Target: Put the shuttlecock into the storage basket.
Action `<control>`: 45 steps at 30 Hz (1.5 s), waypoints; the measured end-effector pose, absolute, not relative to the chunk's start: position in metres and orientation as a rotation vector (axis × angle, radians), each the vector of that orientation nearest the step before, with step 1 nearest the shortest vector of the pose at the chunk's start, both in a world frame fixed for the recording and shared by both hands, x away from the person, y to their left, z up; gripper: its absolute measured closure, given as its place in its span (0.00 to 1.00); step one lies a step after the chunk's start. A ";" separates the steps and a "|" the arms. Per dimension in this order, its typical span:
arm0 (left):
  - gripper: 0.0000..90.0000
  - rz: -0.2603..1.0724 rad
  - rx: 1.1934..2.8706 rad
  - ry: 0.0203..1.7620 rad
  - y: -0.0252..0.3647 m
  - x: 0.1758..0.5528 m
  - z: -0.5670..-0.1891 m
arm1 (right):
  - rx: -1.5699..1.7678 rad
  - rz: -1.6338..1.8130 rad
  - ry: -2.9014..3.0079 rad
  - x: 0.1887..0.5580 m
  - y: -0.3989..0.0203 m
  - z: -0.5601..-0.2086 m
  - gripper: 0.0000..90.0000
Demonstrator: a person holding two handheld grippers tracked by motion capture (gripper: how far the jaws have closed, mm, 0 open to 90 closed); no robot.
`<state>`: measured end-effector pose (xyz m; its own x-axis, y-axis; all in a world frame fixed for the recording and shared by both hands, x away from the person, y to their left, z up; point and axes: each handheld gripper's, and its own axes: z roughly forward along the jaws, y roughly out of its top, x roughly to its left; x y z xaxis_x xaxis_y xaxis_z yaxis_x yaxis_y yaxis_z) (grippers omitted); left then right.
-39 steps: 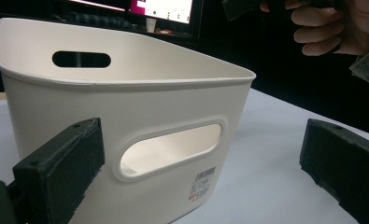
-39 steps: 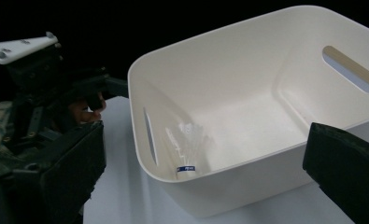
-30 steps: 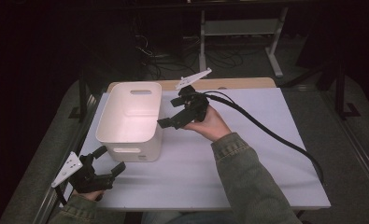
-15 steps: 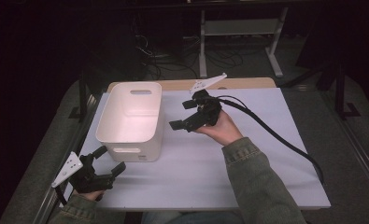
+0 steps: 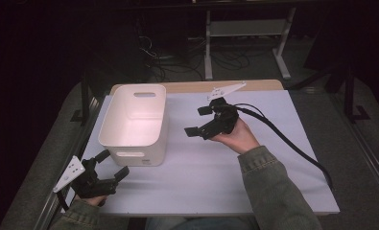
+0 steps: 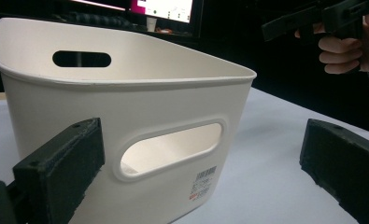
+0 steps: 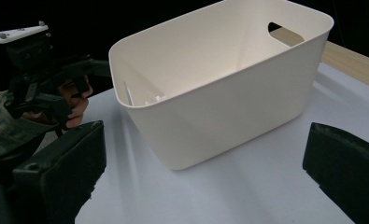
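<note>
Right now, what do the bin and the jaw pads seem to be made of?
Bin: likely moulded plastic, smooth satin off-white, with thin rolled rim, cut-out handles and a barcode sticker. Pads: probably dense black foam or rubber, matte, with a rough, pitted surface.

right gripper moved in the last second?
Yes. The right gripper has drawn back rightward from the white bin: it was at the rim, now clearly apart over the table.

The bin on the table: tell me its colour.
The bin is plain creamy white, seen best in the right gripper view.
</note>
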<state>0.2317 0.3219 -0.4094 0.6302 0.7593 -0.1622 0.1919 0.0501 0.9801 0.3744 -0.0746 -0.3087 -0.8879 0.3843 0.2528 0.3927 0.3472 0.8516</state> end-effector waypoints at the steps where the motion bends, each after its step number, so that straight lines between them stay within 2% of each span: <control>1: 0.00 0.520 1.491 0.838 0.322 0.232 -0.409 | -0.735 -1.636 -2.573 0.374 -0.077 -0.309 0.00; 17: 0.00 0.524 1.500 0.835 0.322 0.232 -0.409 | -0.822 -1.702 -2.553 0.364 -0.112 -0.324 0.00; 45: 0.00 0.528 1.499 0.835 0.322 0.232 -0.409 | -0.988 -1.756 -2.502 0.340 -0.184 -0.377 0.00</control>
